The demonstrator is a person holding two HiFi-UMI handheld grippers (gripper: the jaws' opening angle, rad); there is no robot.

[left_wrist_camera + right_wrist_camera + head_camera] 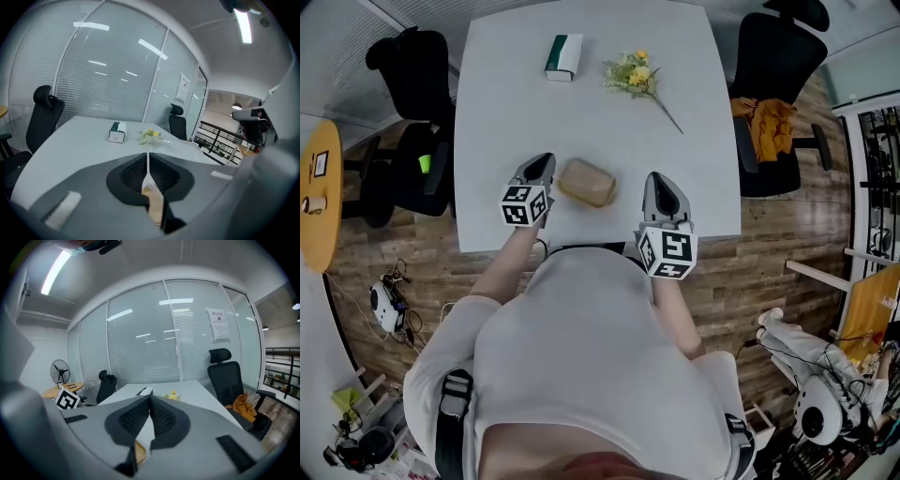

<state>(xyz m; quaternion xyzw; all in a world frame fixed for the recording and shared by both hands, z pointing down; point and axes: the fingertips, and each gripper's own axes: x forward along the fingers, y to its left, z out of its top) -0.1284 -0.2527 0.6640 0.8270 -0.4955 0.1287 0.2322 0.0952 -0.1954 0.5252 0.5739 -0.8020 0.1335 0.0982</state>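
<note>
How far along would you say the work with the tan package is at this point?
Barely begun. Nothing looks done: the tan paper package lies on the white table between the left gripper and right gripper, both with jaws together and empty. Gripping it is still left.

- Brown package (155,207): left gripper view shows only a sliver behind the jaws; right gripper view likewise.
- Green-white box (563,56): print too small to read.
- Table (492,141): near edge partly covered by person (591,366).

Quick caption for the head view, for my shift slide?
Left gripper and right gripper, jaws together, flank a brown packet near the white table's front edge.
</note>
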